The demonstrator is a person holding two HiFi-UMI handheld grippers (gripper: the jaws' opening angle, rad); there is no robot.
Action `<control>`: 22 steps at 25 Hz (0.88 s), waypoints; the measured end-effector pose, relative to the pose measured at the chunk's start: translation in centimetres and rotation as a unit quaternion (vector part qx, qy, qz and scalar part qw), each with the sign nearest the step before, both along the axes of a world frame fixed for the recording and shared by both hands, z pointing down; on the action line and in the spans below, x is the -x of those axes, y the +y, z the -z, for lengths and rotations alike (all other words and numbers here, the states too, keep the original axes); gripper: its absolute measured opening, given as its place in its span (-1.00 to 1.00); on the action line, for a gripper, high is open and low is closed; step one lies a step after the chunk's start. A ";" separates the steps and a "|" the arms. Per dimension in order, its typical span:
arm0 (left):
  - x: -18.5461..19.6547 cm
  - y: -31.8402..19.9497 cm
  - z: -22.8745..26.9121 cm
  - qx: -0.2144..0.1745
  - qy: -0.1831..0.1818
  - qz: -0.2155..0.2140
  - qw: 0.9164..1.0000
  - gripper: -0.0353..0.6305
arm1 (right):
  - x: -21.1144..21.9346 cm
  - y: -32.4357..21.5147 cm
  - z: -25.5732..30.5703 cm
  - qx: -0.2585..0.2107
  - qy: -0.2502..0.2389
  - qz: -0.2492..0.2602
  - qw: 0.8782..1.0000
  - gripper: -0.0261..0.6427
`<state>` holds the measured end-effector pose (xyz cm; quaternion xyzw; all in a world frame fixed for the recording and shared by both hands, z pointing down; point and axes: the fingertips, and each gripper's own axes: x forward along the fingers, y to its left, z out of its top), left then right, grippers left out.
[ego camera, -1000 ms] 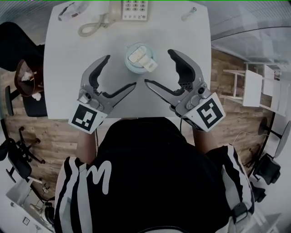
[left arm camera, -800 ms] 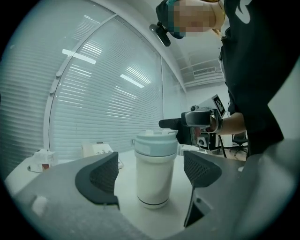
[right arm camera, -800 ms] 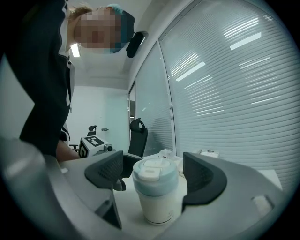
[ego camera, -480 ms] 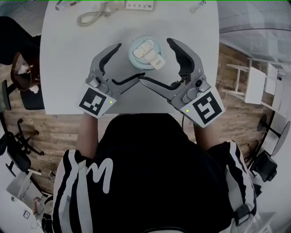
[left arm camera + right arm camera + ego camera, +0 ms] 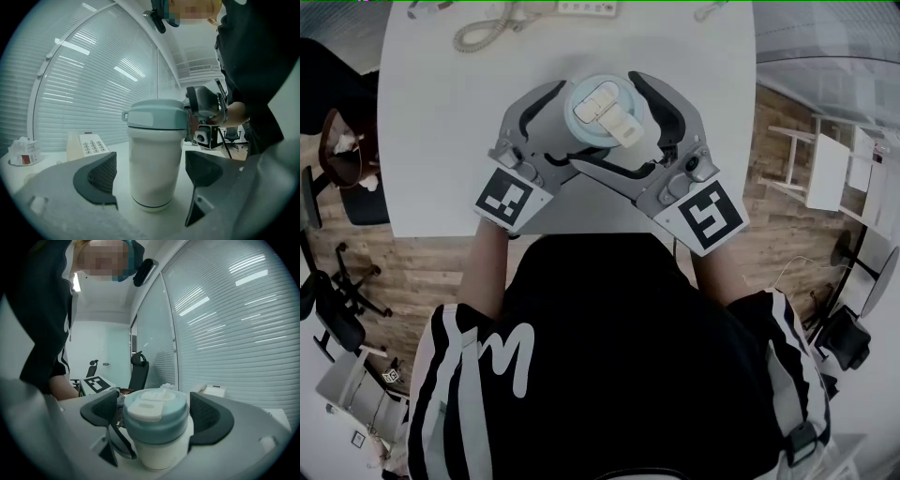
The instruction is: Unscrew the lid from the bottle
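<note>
Seen from above, a white desk [image 5: 441, 141]. Left tongs [image 5: 150, 172] reach in from 7 o'clock and right tongs [image 5: 157, 414] from 5 o'clock. Both sets of jaws are wide and opening. A white bottle [image 5: 155, 140] stands upright on the desk between them, straight ahead at 12 o'clock. The left jaws flank its body without touching. The right jaws flank its pale teal lid [image 5: 602, 111], apparently just clear of it. Farther off at 12 o'clock, at the desk's far edge, lies what looks like a telephone [image 5: 91, 144] with a coiled cord [image 5: 483, 36].
</note>
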<state>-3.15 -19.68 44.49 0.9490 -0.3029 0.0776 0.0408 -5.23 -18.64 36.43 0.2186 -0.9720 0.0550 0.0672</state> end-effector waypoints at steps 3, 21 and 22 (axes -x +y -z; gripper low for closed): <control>-0.5 -0.2 -0.2 0.002 0.001 -0.007 1.000 0.50 | 0.1 -0.3 -0.3 -0.001 0.002 -0.001 1.000 0.46; -2.9 -1.1 -1.5 0.007 0.011 -0.045 0.999 0.53 | 2.1 -0.7 -1.5 -0.008 0.006 0.065 0.998 0.48; -2.9 -1.3 -1.5 0.007 0.012 -0.044 0.999 0.53 | 2.1 -0.7 -1.7 -0.008 0.009 0.069 0.998 0.48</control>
